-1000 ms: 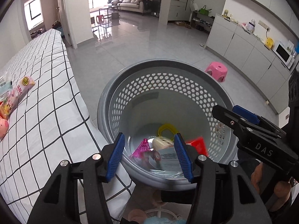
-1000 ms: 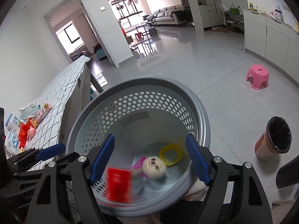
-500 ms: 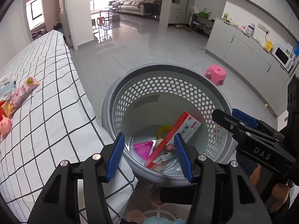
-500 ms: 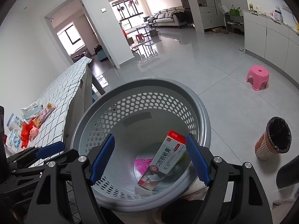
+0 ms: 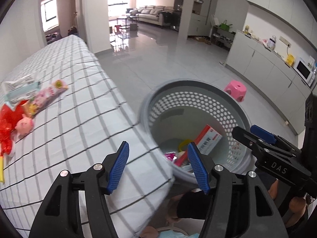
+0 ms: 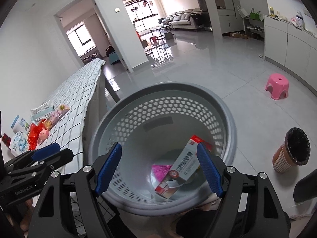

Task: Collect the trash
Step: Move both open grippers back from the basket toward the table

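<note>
A grey perforated basket [image 5: 194, 83] [image 6: 227, 115] stands on the floor beside the checked table [image 5: 79, 91]. Inside it a red-and-white box [image 5: 210, 140] [image 6: 184, 168] leans on the wall, over a pink wrapper [image 6: 160, 168] and a yellow ring [image 5: 184, 144]. My left gripper [image 5: 158, 168] hangs over the table corner and basket rim, its jaws opening with nothing between them. Above the basket, my right gripper [image 6: 159, 168] is open and empty. On the table lie a pink snack packet [image 5: 49, 95], a pink pig toy [image 5: 24, 124], a red wrapper [image 5: 8, 119] and a white-teal packet [image 5: 19, 91].
A pink stool [image 6: 277, 86] sits on the tiled floor beyond the basket. A checked brown bin [image 6: 291, 154] with a black liner is to the right. White cabinets with a microwave [image 5: 303, 71] line the right wall. A person's hands hold both grippers.
The red-and-white box dropped into the basket and came to rest leaning on its wall. My left gripper swung left toward the table and its jaws widened. The right gripper rose slightly.
</note>
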Motion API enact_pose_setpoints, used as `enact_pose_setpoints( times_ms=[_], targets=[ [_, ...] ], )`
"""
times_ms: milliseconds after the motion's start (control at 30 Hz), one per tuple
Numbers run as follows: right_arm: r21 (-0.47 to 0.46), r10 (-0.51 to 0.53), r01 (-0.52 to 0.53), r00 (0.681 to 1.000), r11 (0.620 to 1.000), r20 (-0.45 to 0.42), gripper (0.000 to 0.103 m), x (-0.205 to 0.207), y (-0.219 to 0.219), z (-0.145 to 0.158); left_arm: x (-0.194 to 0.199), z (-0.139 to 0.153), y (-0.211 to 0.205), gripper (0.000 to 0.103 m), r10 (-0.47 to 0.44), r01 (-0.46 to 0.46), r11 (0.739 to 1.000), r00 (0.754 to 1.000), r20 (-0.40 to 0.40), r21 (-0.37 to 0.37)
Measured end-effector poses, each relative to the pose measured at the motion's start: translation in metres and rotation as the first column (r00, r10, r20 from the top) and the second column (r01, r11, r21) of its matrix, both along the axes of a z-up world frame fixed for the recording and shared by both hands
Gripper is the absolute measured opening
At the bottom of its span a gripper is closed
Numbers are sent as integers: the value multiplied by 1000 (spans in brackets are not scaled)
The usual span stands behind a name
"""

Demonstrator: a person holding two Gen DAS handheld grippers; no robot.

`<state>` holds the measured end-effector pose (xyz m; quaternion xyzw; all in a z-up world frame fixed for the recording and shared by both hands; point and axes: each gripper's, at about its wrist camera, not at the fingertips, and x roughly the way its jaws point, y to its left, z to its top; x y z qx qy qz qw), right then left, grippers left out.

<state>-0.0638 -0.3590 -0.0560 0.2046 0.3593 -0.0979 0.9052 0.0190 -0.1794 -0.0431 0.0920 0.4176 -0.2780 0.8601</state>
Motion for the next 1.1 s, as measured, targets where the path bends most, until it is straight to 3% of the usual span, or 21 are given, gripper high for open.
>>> enact_pose_setpoints(
  times_ms=[333,533,733,867,1100],
  targets=[
    [-25,129,-129,992,991,11,75,24,53,9,7,9,69,64,148,-147,989,989,32,-17],
    [-37,224,-223,974,974,22,75,41,89,15,12,13,119,70,258,-257,966,965,45,-19],
    [-40,314,-312,949,949,32,75,60,123,19,19,13,179,72,401,-401,916,914,60,-11],
    [-39,361,-360,932,932,27,75,70,143,17,25,14,220,78,497,-499,866,863,91,0],
    [-46,418,-418,908,908,11,75,80,170,14,39,5,271,80,605,-616,785,784,140,57]
  ],
)
